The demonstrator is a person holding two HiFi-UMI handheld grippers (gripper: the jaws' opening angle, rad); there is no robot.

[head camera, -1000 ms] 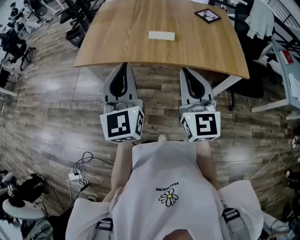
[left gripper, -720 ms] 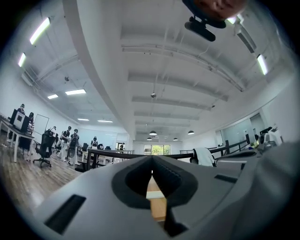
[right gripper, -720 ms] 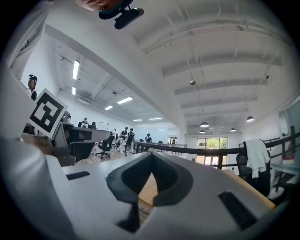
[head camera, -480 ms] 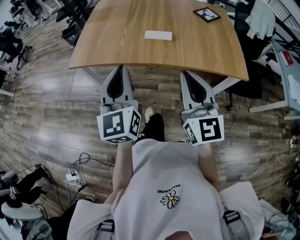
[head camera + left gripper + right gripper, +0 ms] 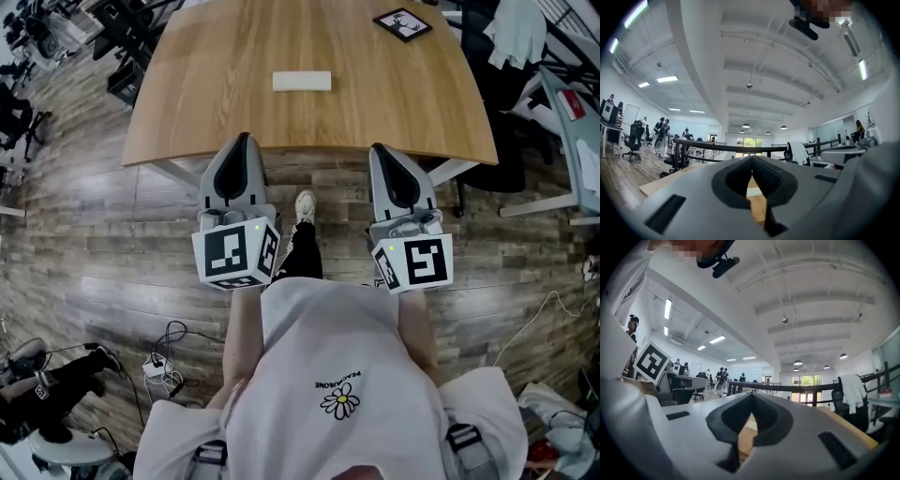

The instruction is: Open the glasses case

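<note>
Grey plastic is meeting grey plastic at both tips: the left claw (image 5: 242,141) and the right claw (image 5: 382,150) are each sitting fully closed, pads together, gripping nothing. In the head view they are pointing up the frame, side by side at its middle, with their tips just at the near edge of the wooden tabletop (image 5: 394,94). The white glasses case (image 5: 302,82) is lying flat, apparently closed, in the upper middle of the frame, well apart from both claws. A black marker card (image 5: 403,23) is resting at the upper right.

As I judge it, the risk is in arriving closed. A shut tip could be nudging the light case across the smooth wood rather than pinning it. Unless one claw is holding the base while the other is lifting the lid, the whole case may be rising unopened.
</note>
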